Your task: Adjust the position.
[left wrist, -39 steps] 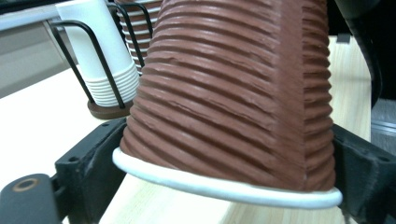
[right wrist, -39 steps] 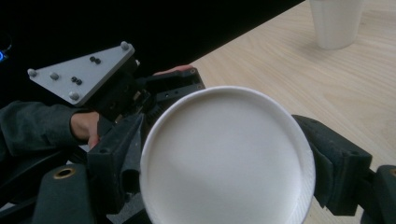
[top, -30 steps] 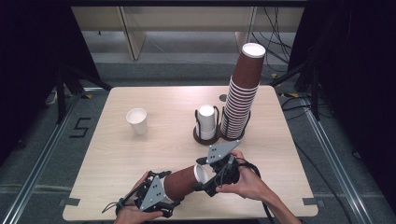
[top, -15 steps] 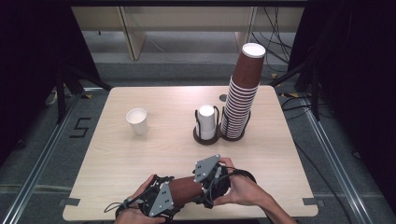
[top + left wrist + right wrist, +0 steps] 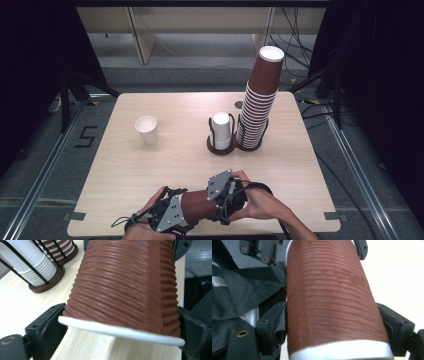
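A brown ribbed paper cup [image 5: 197, 205] lies on its side just above the table's front edge, held between both hands. My left gripper [image 5: 184, 211] grips its wide end. In the left gripper view the white rim [image 5: 120, 331] spans the gap, and the jaws, which have just been opening, still touch the wall on both sides. My right gripper [image 5: 214, 201] comes from the other end. Its jaws have just been closing, and in the right gripper view both rest against the cup [image 5: 329, 297].
A single white cup [image 5: 147, 129] stands at the middle left of the table [image 5: 125, 170]. A wire holder with white cups [image 5: 221, 131] and a tall leaning stack of brown cups [image 5: 261, 95] stand at the centre right. The holder of white cups [image 5: 37, 267] shows beyond the left gripper.
My right gripper has slid toward the left hand along the brown cup, and its jaws now lie against the cup's sides. The left hand has stayed put.
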`<state>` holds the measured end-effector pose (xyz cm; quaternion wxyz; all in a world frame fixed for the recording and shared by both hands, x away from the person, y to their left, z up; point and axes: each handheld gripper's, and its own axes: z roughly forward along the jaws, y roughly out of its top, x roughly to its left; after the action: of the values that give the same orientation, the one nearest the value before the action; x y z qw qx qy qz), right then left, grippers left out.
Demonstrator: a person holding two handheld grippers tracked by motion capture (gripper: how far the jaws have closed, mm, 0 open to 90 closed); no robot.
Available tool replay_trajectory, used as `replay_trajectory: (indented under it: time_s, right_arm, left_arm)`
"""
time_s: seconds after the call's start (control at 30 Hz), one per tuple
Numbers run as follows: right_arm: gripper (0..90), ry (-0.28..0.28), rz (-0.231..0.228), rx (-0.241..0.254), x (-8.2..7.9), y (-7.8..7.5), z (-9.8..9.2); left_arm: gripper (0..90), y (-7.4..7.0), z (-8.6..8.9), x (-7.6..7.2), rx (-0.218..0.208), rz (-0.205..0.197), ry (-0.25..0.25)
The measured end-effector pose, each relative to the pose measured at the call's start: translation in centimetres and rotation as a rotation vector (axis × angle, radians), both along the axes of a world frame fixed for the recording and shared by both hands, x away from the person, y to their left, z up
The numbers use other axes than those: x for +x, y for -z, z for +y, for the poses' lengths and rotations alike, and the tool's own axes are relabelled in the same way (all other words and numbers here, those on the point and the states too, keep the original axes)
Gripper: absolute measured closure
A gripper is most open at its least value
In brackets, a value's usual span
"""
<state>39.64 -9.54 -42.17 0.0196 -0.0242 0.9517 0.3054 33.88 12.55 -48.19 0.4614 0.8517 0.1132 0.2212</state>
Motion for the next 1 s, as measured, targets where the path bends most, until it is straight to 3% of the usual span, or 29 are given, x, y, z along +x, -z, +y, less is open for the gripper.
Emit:
replay_trajectory:
  time_s: [0.03, 0.1, 0.13, 0.2, 0.33, 0.4, 0.43, 0.7, 0.97, 1.0]
  right_arm:
    - [21.6, -0.003, -0.003, 0.015, 0.2, 0.0, -0.3]
    - [21.7, 0.003, 0.022, 0.058, 0.6, -0.3, -1.1]
    - [21.7, 0.003, 0.022, 0.058, 0.6, -0.3, -1.1]
    - [21.7, 0.003, 0.059, 0.126, 0.9, -0.6, -1.9]
    - [21.7, -0.014, 0.106, 0.197, 1.1, -0.7, -2.2]
    - [21.7, -0.020, 0.123, 0.230, 1.2, -0.7, -2.4]
    - [21.7, -0.022, 0.134, 0.238, 1.3, -0.8, -2.4]
    - [21.6, -0.036, 0.152, 0.272, 1.3, -0.6, -2.4]
    - [22.2, -0.037, 0.146, 0.271, 1.5, -0.4, -2.6]
    - [22.0, -0.038, 0.139, 0.265, 1.4, -0.4, -2.5]
  left_arm:
    - [5.8, 0.0, 0.0, 0.0, 0.000, 0.000, 0.000]
    - [5.6, 0.0, 0.5, 0.1, -0.072, -0.005, 0.014]
    - [5.6, -0.1, 0.6, 0.2, -0.115, -0.003, 0.020]
    - [4.4, -0.4, 0.9, 0.2, -0.242, 0.011, 0.031]
    - [4.1, -0.7, 1.5, 0.3, -0.358, 0.037, 0.041]
    - [3.8, -0.8, 1.7, 0.3, -0.371, 0.041, 0.047]
    - [4.1, -1.0, 1.8, 0.3, -0.405, 0.048, 0.056]
    - [3.8, -1.0, 1.8, 0.1, -0.411, 0.044, 0.057]
    - [8.3, -1.3, 1.6, 0.3, -0.384, 0.044, 0.074]
    - [8.6, -1.5, 1.6, 0.2, -0.342, 0.051, 0.065]
